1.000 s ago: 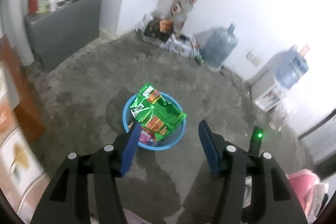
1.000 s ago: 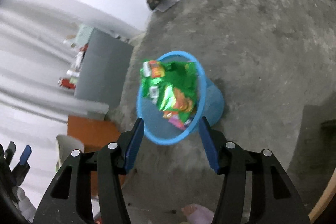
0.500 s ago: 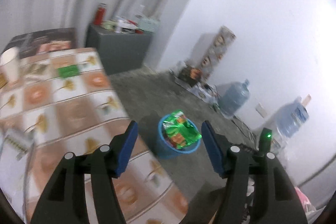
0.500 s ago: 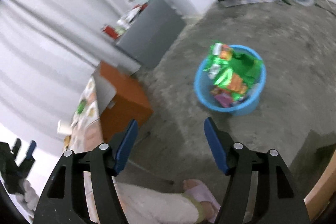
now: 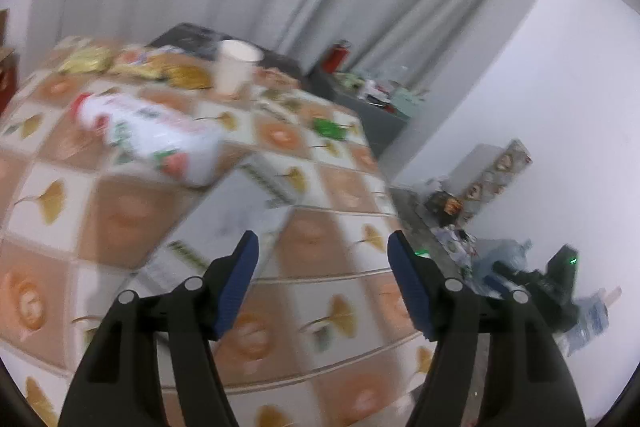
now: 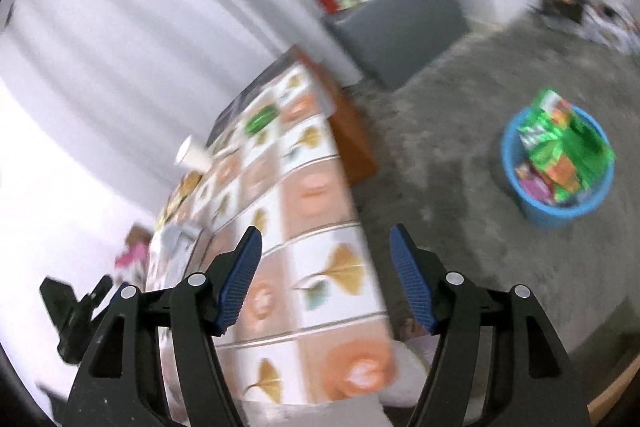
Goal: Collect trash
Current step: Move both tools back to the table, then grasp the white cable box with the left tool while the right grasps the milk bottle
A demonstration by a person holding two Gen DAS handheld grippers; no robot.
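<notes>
The left gripper (image 5: 323,247) hangs over the table (image 5: 328,239) with its tiled cloth; its jaws are opening and nothing is between them. The right gripper (image 6: 325,245) is also wide and empty, over the table edge. On the table lie a white packet with red print (image 5: 148,137), some yellow wrappers (image 5: 132,65), a small green wrapper (image 5: 330,127) and a white paper cup (image 5: 236,71). The blue basin (image 6: 560,195), full of green wrappers, stands on the grey floor (image 6: 460,131), well apart from the table.
</notes>
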